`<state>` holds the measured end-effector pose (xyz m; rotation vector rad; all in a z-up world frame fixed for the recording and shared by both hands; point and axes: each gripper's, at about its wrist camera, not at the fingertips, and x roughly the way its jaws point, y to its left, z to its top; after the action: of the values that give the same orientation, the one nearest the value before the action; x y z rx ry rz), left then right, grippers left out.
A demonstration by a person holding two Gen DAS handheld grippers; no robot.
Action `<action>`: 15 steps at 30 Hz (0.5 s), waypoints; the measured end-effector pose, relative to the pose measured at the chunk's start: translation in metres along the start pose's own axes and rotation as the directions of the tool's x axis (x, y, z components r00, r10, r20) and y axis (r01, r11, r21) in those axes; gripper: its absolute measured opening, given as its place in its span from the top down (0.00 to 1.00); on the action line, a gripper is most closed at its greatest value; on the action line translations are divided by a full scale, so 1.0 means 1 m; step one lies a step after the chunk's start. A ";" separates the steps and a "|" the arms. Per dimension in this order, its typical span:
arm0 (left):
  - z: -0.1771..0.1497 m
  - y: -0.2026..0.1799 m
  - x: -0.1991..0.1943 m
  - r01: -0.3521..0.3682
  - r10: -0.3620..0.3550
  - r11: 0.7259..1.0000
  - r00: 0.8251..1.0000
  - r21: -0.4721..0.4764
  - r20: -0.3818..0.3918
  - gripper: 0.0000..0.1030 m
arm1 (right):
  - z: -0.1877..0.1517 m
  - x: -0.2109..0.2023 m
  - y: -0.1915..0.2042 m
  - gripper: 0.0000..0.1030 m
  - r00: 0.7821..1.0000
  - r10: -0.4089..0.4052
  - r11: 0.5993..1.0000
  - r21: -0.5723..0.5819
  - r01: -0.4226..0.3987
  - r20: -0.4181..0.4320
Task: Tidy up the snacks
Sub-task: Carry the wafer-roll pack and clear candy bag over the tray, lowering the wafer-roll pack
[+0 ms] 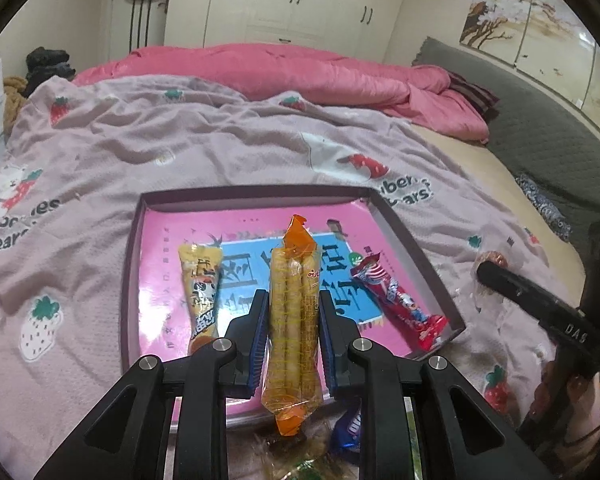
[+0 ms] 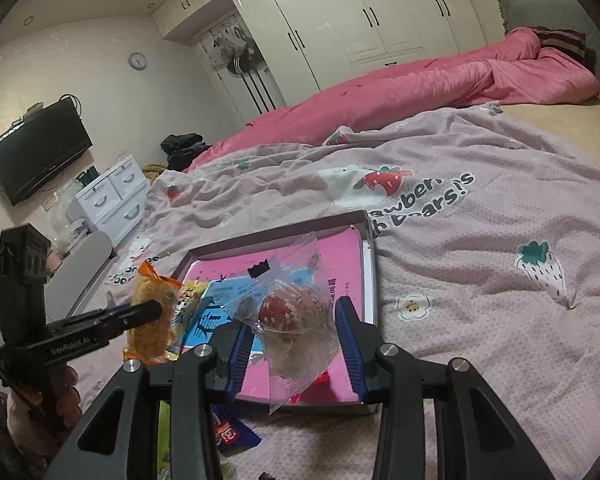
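Both grippers loaded above the pink tray, snacks part sorted.

Left wrist view: left gripper (image 1: 293, 322) has its fingers clamped on the orange wafer-roll pack (image 1: 293, 320), held lengthwise over the pink tray (image 1: 416, 252). A yellow snack pack (image 1: 202, 292) lies in the tray to its left, a red snack pack (image 1: 396, 300) to its right. Risk, as I judge it: the slippery film could slide through the pads, or the pack could land askew across either neighbour. The other tool's black arm reaches in past the tray's right edge.

Right wrist view: right gripper (image 2: 292, 332) has its fingers closed on a clear bag with a red sweet (image 2: 290, 316), over the tray's near edge. The grip is on loose film, so the bag may sag or drop short of the tray. A blue wrapper (image 2: 230, 434) lies on the strawberry blanket (image 2: 480, 264) just before the tray.
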<state>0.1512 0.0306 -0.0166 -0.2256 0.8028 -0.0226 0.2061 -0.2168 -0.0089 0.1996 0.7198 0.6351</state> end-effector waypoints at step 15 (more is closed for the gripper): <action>-0.008 0.012 0.038 -0.009 0.009 1.000 0.998 -0.010 -0.068 0.77 | -0.003 0.026 -0.004 0.60 0.998 -0.042 0.999 -0.026 0.041 -0.054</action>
<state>0.1712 0.0366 -0.0509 -0.2318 0.8717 -0.0177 0.2209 -0.2046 -0.0264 0.1442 0.7658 0.6115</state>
